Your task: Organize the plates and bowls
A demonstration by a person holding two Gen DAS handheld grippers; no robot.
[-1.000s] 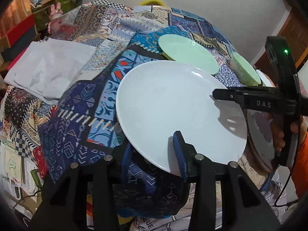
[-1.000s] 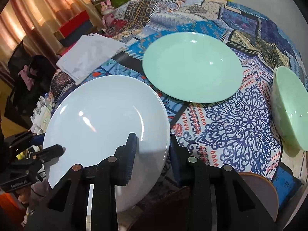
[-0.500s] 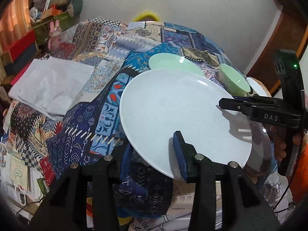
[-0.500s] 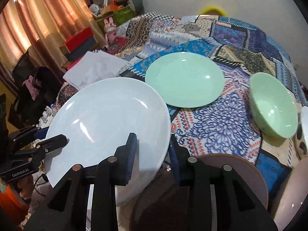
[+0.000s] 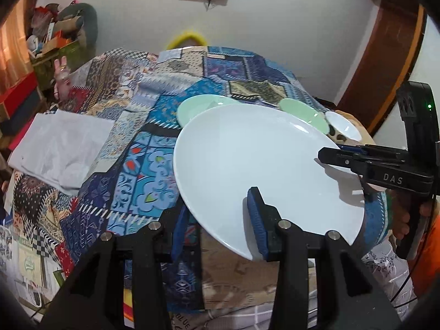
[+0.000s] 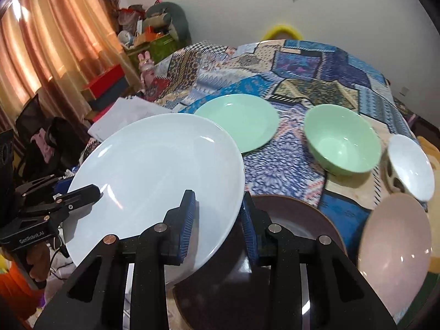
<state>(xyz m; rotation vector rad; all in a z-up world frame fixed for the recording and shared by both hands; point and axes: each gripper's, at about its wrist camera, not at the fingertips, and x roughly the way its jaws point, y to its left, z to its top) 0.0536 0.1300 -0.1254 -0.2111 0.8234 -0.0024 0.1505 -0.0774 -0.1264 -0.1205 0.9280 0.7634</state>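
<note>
Both jaws astride white plate (image 5: 255, 162) rim

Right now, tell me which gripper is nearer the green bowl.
Right. The right gripper grips the white plate on the edge toward the green bowl; the left gripper grips the plate's far side.

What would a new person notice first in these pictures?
First, the big white plate, lifted above the near edge of the table and gripped by the left gripper and the right gripper on opposite rims. Behind it, a green plate and green bowl rest on the patchwork cloth.
</note>
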